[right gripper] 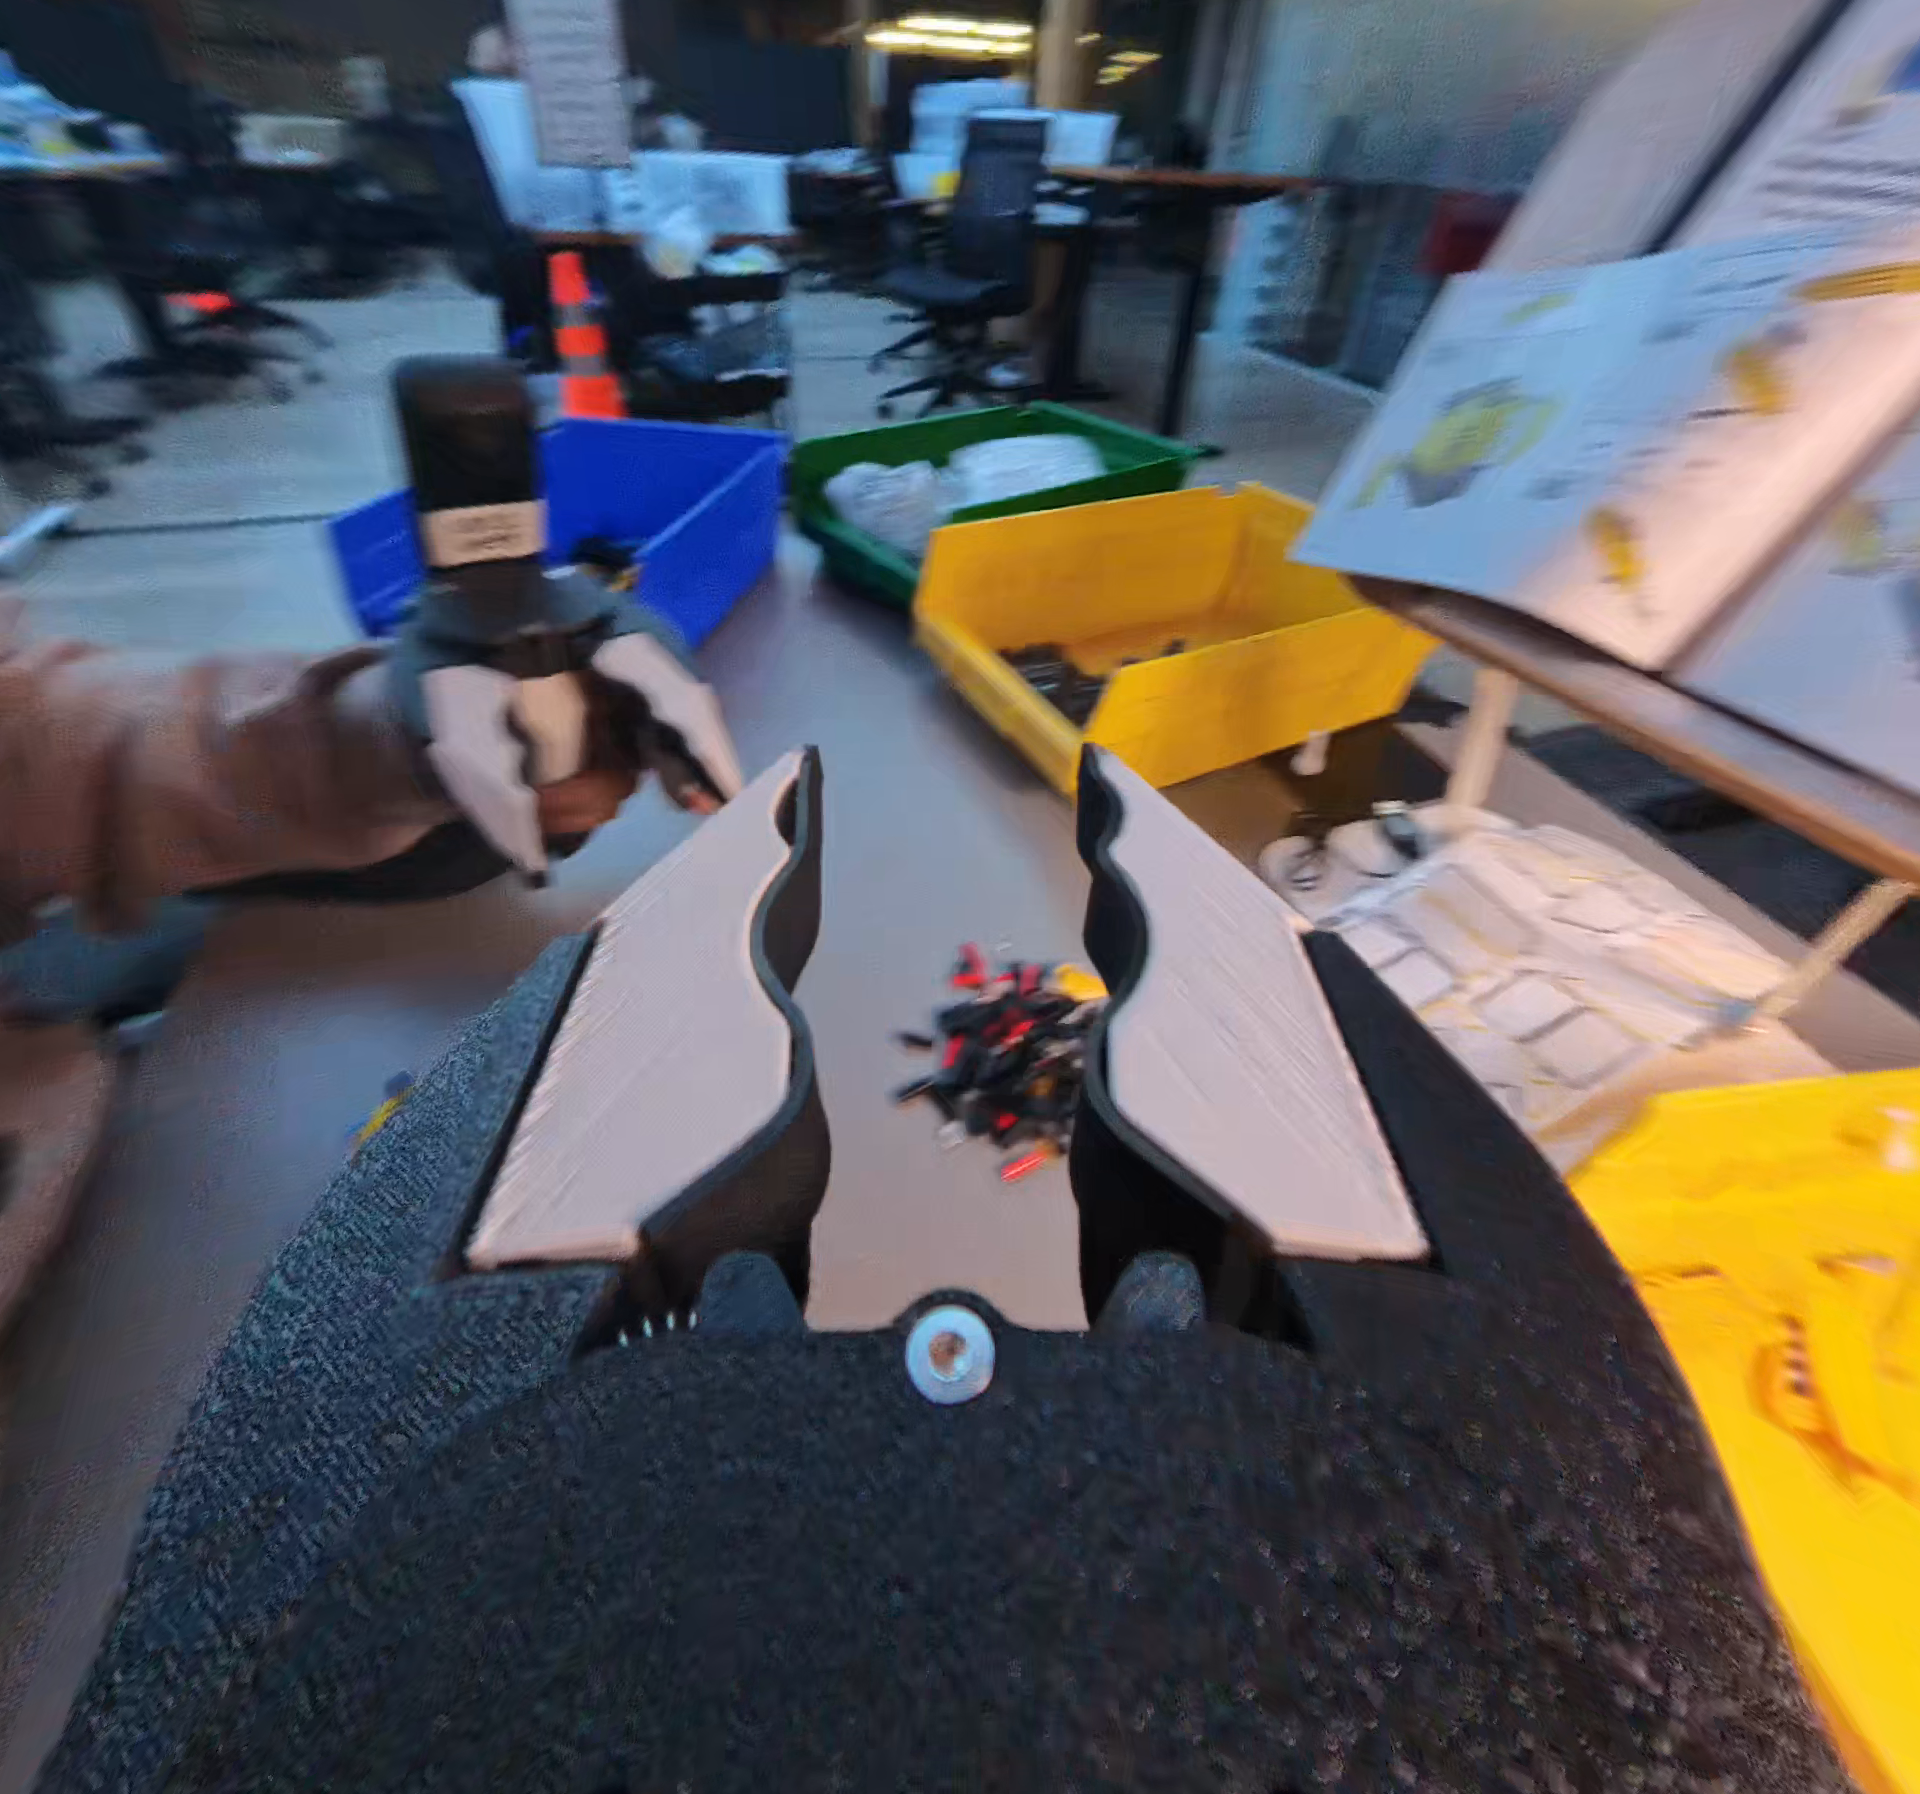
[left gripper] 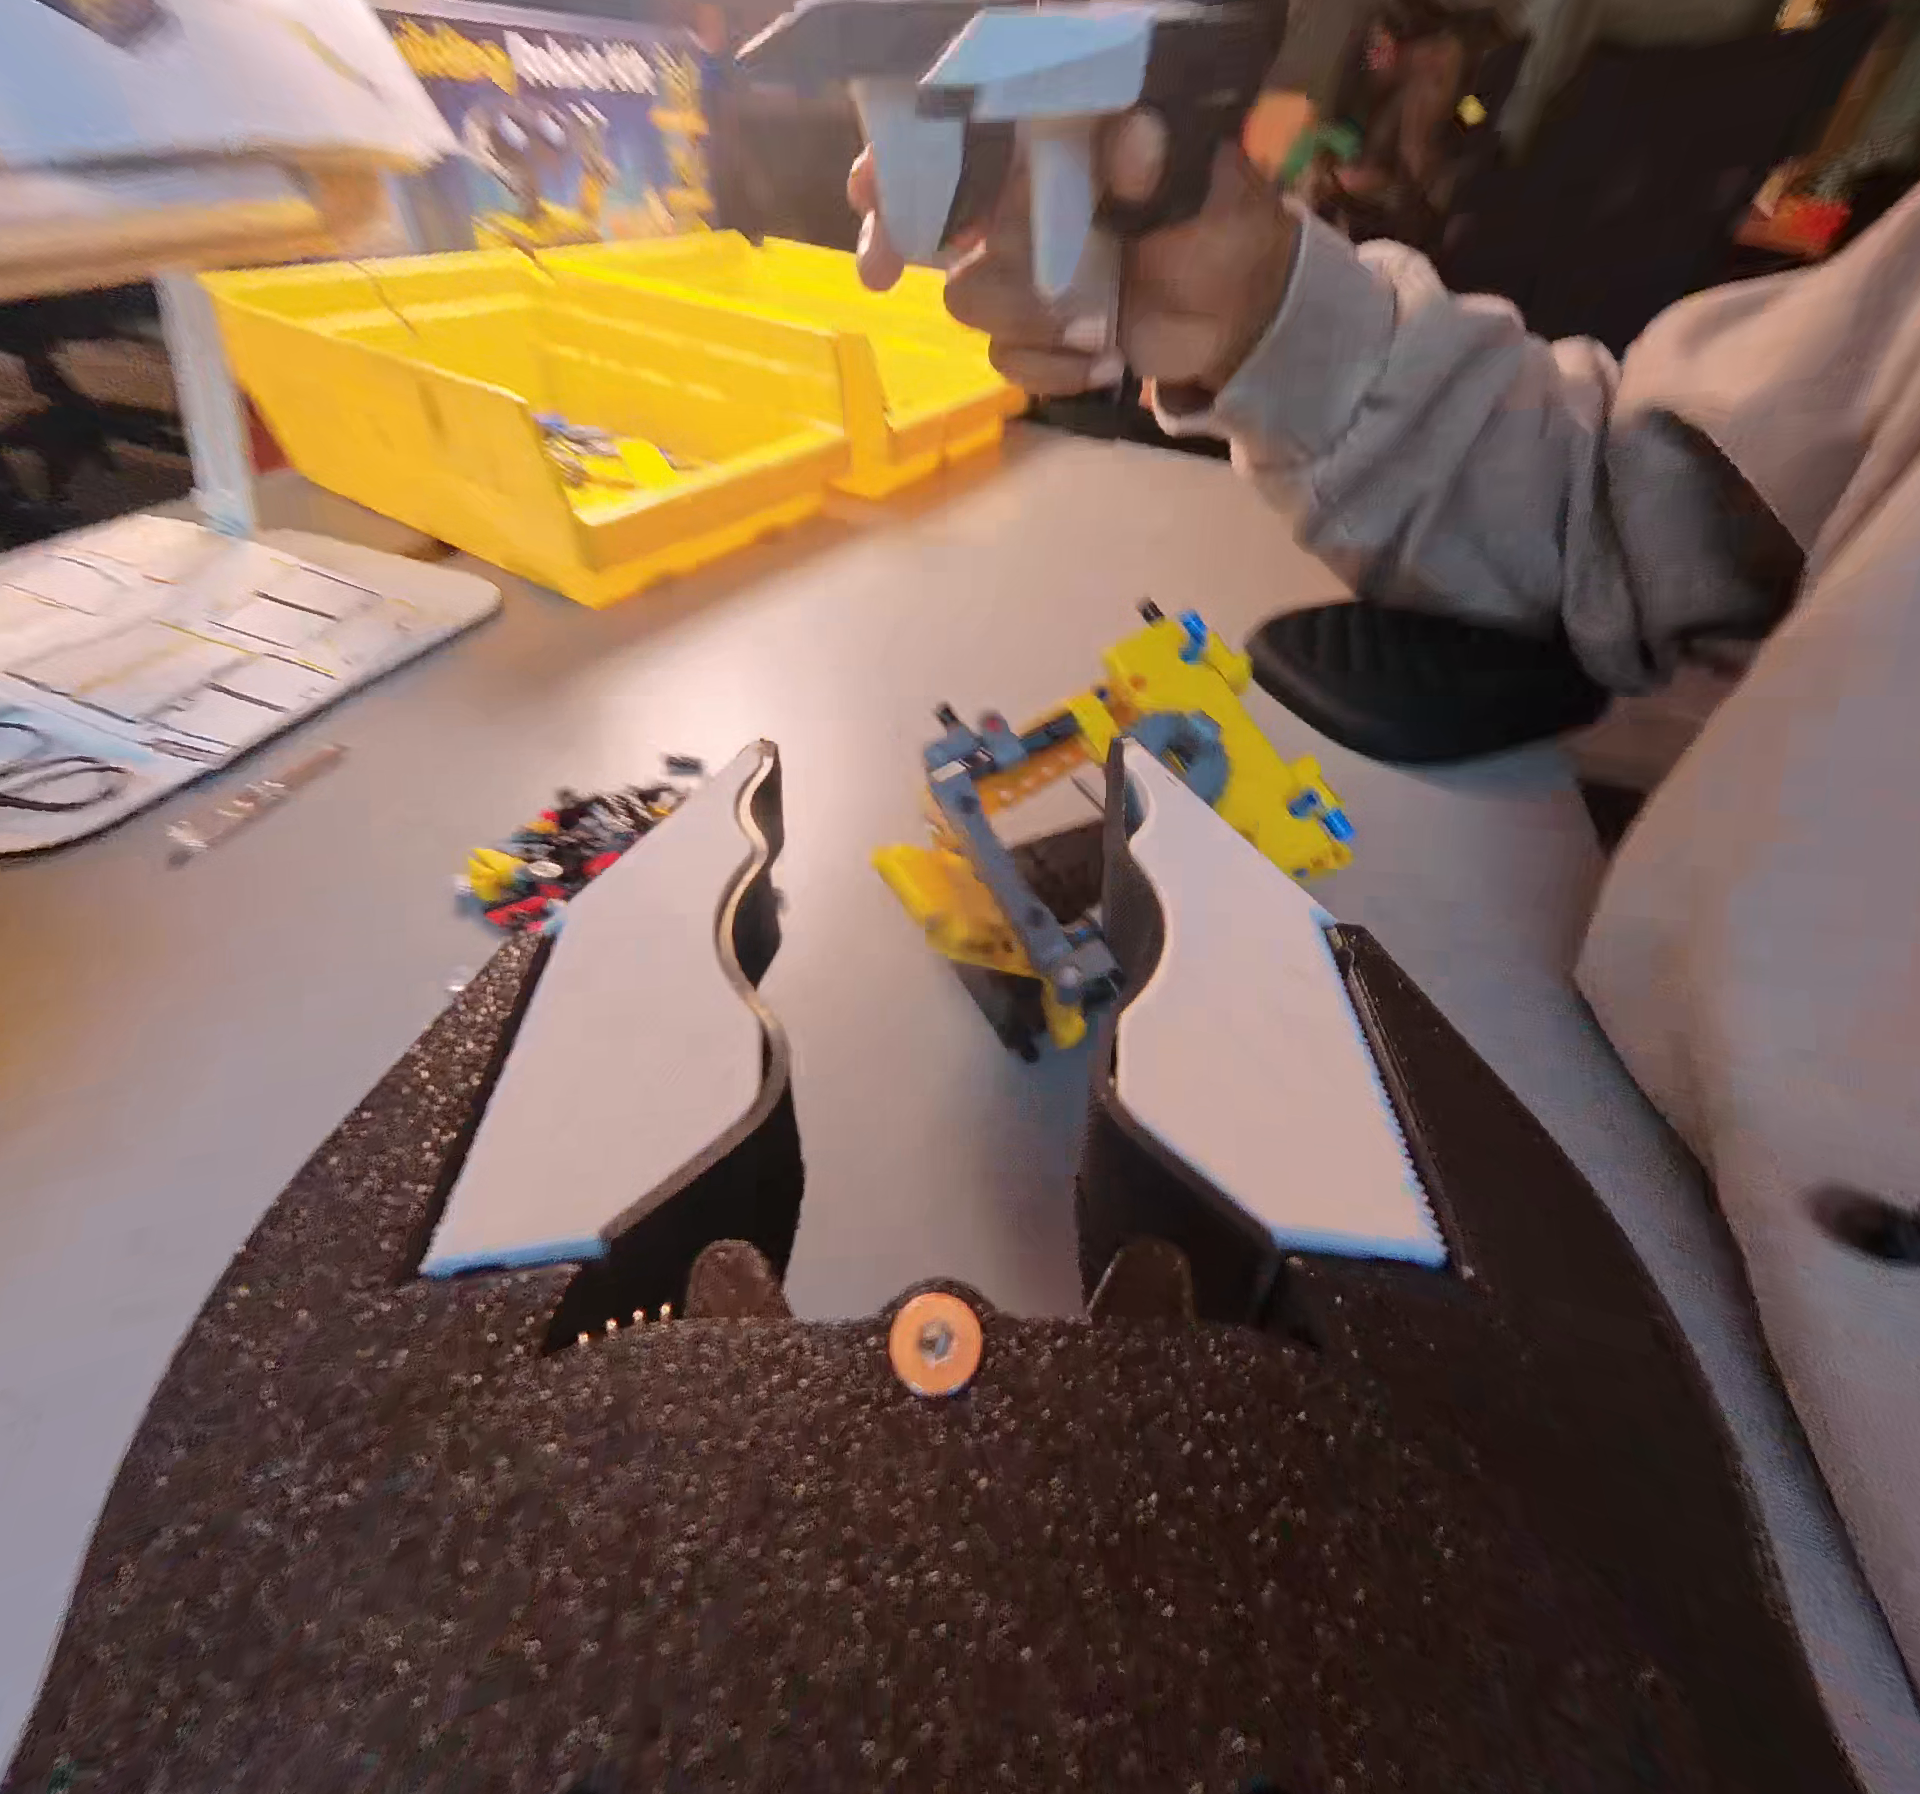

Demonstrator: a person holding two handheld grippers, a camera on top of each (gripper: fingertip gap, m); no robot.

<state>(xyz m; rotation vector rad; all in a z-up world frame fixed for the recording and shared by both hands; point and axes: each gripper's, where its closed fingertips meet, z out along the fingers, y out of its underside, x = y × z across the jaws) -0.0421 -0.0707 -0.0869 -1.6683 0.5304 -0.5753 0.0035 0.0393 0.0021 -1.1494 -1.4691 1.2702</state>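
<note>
My left gripper point(left gripper: 940, 757) is open and empty, low over the grey table point(left gripper: 894, 601). A yellow and grey brick model point(left gripper: 997, 903) with blue pins lies on the table near its right finger point(left gripper: 1226, 1017), which hides part of it. A pile of small black, red and yellow parts point(left gripper: 566, 845) lies by its left fingertip. My right gripper point(right gripper: 948, 762) is open and empty above the same pile point(right gripper: 1008, 1048). It also shows in the left wrist view point(left gripper: 982, 269), held high in a hand and pointing down. The left gripper shows in the right wrist view point(right gripper: 634, 830).
Yellow bins point(left gripper: 582, 414) stand at the back of the table; in the right wrist view a blue bin point(right gripper: 665, 508), a green bin point(right gripper: 997, 477) and a yellow bin point(right gripper: 1174, 622) stand in a row. An open booklet point(right gripper: 1621, 435) rests on a stand above a white keyboard point(right gripper: 1538, 955). A sleeved arm point(left gripper: 1455, 456) reaches in from the right. The gap from one gripper's tips to the other's is roughly 15 centimetres.
</note>
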